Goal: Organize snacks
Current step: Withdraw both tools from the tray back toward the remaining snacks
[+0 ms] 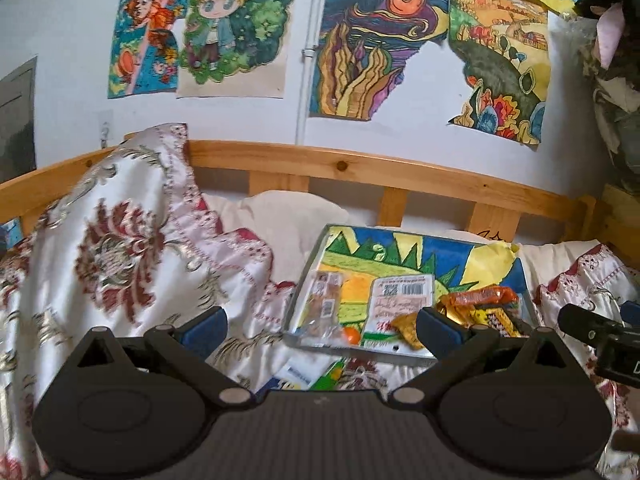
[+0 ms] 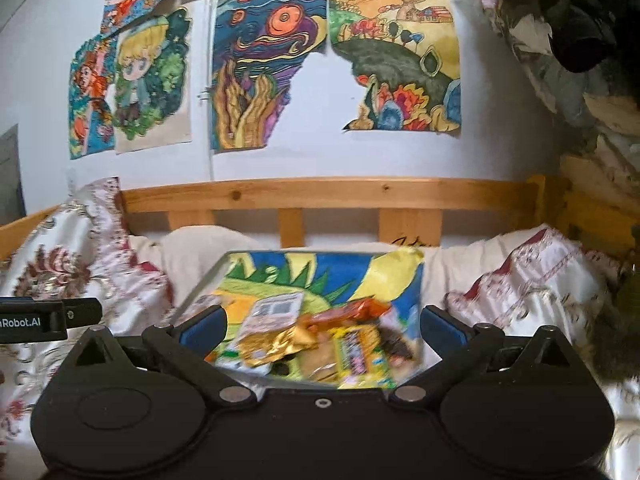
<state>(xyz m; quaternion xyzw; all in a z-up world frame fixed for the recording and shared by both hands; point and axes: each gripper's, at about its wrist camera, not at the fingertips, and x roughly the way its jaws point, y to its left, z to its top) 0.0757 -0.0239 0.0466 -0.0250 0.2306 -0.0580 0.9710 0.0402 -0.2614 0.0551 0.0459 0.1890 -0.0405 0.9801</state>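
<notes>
A flat tray [image 1: 400, 354] lined with a bright drawing lies on the bed, snack packets heaped at its near end. In the left wrist view I see a clear packet [image 1: 326, 300], a white barcode packet [image 1: 400, 300], an orange packet [image 1: 480, 296] and a gold wrapper [image 1: 406, 326]. My left gripper [image 1: 320, 330] hovers open just before the tray, nothing between its fingers. In the right wrist view the tray [image 2: 208, 280] holds a white packet [image 2: 276, 312], a gold packet [image 2: 276, 346], an orange packet [image 2: 348, 312] and a yellow packet [image 2: 360, 352]. My right gripper [image 2: 322, 330] stands open above them.
A floral satin bedspread [image 1: 120, 248] bunches up at the left and right [image 2: 532, 280] of the tray. A wooden bed rail [image 1: 340, 168] runs behind, under wall drawings [image 1: 380, 40]. A blue-green packet [image 1: 308, 376] lies on the bedspread below the tray. The other gripper [image 1: 600, 332] shows at right.
</notes>
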